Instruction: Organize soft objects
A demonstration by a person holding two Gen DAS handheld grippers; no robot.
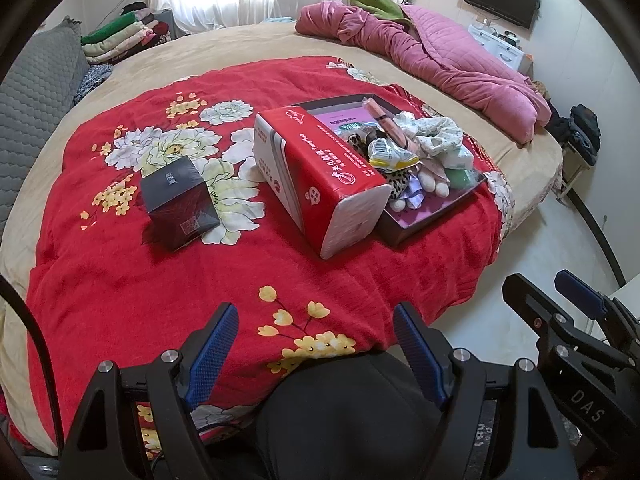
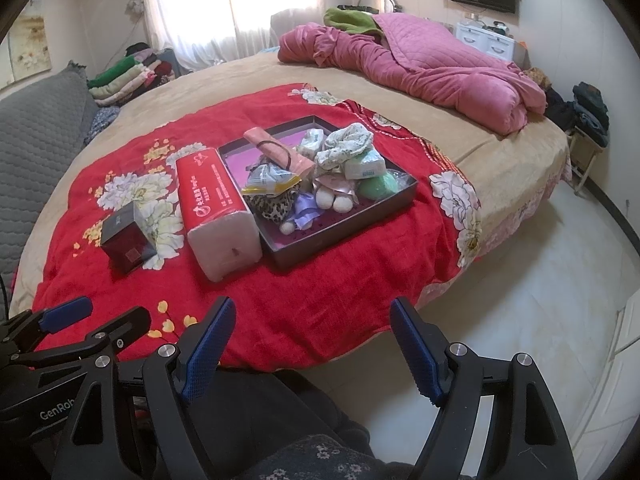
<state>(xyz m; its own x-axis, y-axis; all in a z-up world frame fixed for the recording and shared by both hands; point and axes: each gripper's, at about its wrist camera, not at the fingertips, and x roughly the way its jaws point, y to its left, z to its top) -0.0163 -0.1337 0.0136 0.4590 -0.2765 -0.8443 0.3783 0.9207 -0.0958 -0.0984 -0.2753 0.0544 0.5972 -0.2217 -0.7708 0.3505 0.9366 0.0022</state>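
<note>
A dark shallow tray (image 2: pixel 340 236) with a purple floor sits on the red flowered blanket (image 2: pixel 280 304). It holds several soft things: a pink roll (image 2: pixel 280 152), a floral cloth (image 2: pixel 344 140), a green ball (image 2: pixel 376 186), a leopard pouch (image 2: pixel 272 206). The tray also shows in the left wrist view (image 1: pixel 424 220). A red tissue pack (image 2: pixel 218 200) lies left of the tray, also seen in the left wrist view (image 1: pixel 320 172). A dark box (image 2: pixel 126 246) sits further left. My left gripper (image 1: pixel 316 344) and right gripper (image 2: pixel 312 340) are open and empty, low at the bed's near edge.
A pink quilt (image 2: pixel 432 68) lies bunched at the far right of the tan bed (image 2: pixel 224 80). Folded clothes (image 2: pixel 128 76) are stacked far left beside a grey cushion (image 2: pixel 36 120). White floor (image 2: pixel 540 300) lies to the right. The person's dark clothing (image 1: pixel 352 412) shows below the grippers.
</note>
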